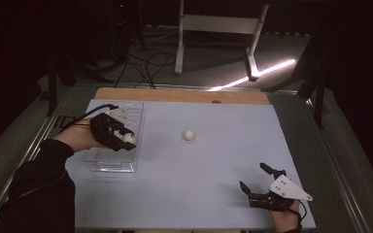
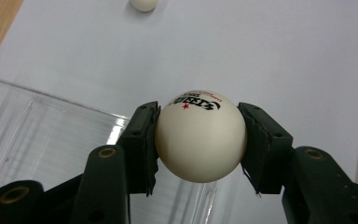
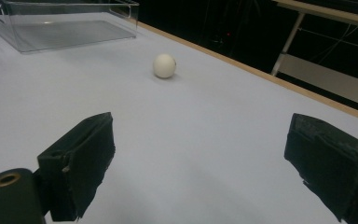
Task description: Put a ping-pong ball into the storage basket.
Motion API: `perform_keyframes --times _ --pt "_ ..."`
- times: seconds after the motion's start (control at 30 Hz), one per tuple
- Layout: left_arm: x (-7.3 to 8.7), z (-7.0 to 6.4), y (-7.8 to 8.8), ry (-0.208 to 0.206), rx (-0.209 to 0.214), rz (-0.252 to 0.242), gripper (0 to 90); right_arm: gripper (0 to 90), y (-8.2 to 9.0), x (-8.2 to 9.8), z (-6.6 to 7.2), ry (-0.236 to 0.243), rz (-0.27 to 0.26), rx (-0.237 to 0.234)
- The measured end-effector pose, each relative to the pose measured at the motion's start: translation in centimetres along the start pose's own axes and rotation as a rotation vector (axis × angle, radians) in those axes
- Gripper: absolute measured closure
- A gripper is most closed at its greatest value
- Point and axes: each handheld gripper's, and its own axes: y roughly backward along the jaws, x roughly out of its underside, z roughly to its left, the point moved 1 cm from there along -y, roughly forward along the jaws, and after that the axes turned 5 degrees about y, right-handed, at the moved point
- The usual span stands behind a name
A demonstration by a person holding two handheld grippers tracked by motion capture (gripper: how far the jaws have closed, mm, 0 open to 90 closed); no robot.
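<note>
The left gripper (image 1: 121, 138) has its jaws clamped on one table tennis ball (image 2: 200, 135), held above the clear plastic tray (image 1: 97, 162); release is outstanding. A second ball (image 1: 189, 134) lies mid-surface, uncollected. The right gripper (image 1: 258, 181) rests near the front edge, jaws apart and empty.

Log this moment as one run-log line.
left gripper: shut on held ball, over clear tray | right gripper: jaws open, empty | second ball: loose on table

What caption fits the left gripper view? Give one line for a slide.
Left tool shut on a white printed table-tennis ball above a clear plastic tray.
</note>
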Motion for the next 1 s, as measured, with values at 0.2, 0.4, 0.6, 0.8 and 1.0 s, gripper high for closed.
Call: perform_keyframes --times 0.2,0.4,0.6,0.8,1.0 --pt "0.5 0.3 -0.3 0.014 -0.006 0.004 52.0 8.3 0.0 -0.1 0.1 -0.002 -0.003 0.000" --pt "0.9 0.6 -1.0 0.021 -0.007 0.022 52.0 8.3 0.0 -0.1 0.1 -0.003 -0.001 0.001" --pt "1.4 0.8 -1.8 0.030 -0.003 0.032 52.0 8.3 0.0 -0.1 0.0 -0.003 -0.003 0.001" --pt "1.9 1.1 -2.8 0.035 0.001 0.053 52.0 8.3 0.0 -0.1 0.1 -0.002 -0.002 0.000" --pt "2.2 1.3 -3.5 0.036 0.002 0.066 52.0 8.3 0.1 -0.1 0.0 -0.003 -0.002 0.001"
